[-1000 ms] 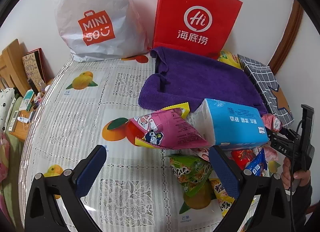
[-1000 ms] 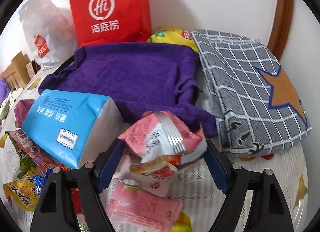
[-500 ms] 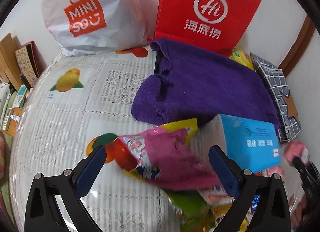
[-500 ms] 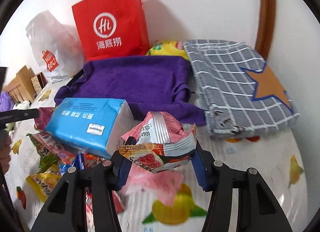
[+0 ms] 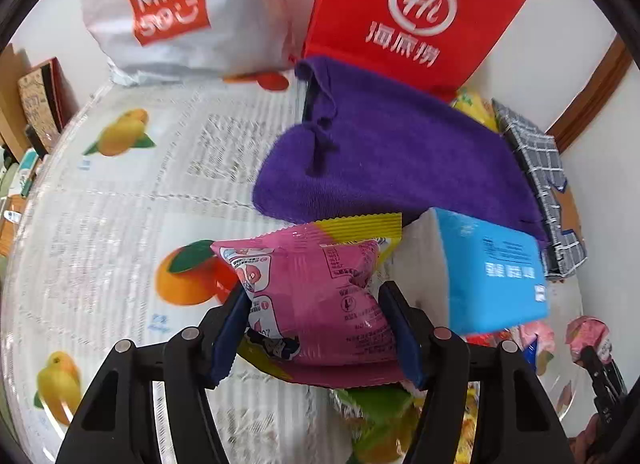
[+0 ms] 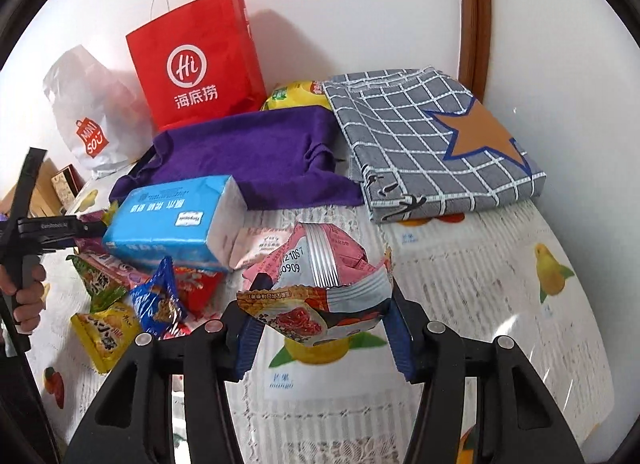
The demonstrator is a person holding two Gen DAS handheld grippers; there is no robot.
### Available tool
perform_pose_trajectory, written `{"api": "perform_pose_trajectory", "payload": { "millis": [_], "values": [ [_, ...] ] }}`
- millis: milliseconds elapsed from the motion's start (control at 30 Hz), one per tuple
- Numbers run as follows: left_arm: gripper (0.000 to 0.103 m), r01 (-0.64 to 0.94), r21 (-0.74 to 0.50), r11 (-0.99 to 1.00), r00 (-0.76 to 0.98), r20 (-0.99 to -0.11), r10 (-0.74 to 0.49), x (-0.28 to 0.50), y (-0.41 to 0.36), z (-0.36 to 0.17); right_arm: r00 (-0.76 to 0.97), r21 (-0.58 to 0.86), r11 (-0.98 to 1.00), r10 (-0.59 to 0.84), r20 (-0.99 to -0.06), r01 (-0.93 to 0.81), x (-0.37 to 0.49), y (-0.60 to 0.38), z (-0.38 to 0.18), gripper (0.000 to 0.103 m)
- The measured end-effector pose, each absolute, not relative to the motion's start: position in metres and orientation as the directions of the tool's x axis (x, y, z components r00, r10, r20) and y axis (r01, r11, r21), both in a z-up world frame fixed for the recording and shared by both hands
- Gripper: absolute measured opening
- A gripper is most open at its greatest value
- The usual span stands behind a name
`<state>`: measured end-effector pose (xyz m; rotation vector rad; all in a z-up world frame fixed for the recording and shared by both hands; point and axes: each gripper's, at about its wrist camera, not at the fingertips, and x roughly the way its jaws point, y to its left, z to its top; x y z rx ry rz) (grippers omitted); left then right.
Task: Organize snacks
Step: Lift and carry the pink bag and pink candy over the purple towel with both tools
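The left gripper (image 5: 314, 328) has just been closing, and its blue pads (image 5: 230, 334) now press both sides of a magenta snack bag (image 5: 316, 296), which bulges between them. The bag's yellow crimped edge points to the far side, toward a purple towel (image 5: 384, 156). Just right of the bag stands a blue tissue pack (image 5: 492, 272), its white end close to the right pad. Below the held bag, near the camera, a green snack packet (image 5: 372, 404) lies on the fruit-print tablecloth (image 5: 120, 224).

The right gripper (image 6: 320, 328) is pinching a crumpled pink snack bag (image 6: 320, 284) between its pads, with the bag's silver seam facing up and the bag lifted clear of the tablecloth. To its left, a heap of snack packets (image 6: 156, 296) lies on the cloth, partly under the tissue pack. Far left in this view a hand (image 6: 26, 292) grips the handle of the other tool.

On the far side a red paper bag (image 6: 196, 64) and a white plastic bag (image 6: 92, 112) stand against the wall. A grey checked cloth with an orange star (image 6: 432, 144) lies to the right of the towel, with a yellow packet (image 6: 296, 94) behind them.
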<state>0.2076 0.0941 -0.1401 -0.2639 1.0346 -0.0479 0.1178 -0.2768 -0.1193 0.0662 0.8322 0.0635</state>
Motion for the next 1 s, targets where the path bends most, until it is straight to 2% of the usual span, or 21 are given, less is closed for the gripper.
{"api": "perform_pose_trajectory", "payload": {
  "millis": [267,600,1000],
  "values": [
    [0.063,-0.057,-0.244,0.968,0.568,-0.806,-0.170,0.159,0.095,-0.101,0.702,0.077,0.995,0.100,-0.705,-0.064,0.094,-0.257,-0.097,0.054],
    [0.063,0.027,-0.275,0.961,0.613,-0.755,-0.233,0.099,0.066,-0.063,0.742,0.066,0.992,0.121,-0.660,-0.103,0.055,-0.235,-0.065,0.054],
    [0.063,0.086,-0.290,0.953,0.633,-0.723,-0.277,0.073,0.044,-0.036,0.777,0.050,0.991,0.127,-0.617,-0.122,0.033,-0.220,-0.036,0.054]
  ]
}}
